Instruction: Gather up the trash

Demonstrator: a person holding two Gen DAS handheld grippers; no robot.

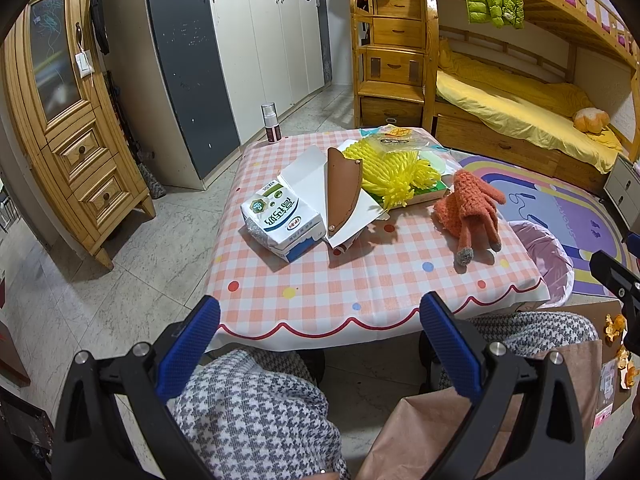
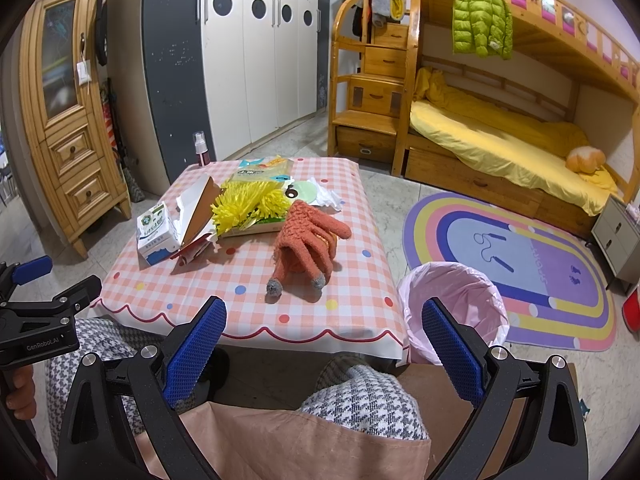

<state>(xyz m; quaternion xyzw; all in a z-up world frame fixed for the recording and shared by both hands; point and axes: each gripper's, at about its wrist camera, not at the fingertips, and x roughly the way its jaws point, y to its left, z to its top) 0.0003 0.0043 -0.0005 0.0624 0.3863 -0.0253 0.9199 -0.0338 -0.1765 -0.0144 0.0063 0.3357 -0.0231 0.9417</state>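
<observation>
Two tools, left tool [image 1: 320, 344] and right tool [image 2: 324, 346], gape wide and empty at lower frame; mid-frame, orange gloves [image 2: 308, 240] lie on the worktop [image 2: 248, 312].

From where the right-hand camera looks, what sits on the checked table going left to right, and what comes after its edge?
Milk carton → yellow foam netting → orange gloves → then, past the checked table, the pink-lined trash bin on the floor, and the rainbow rug.
</observation>
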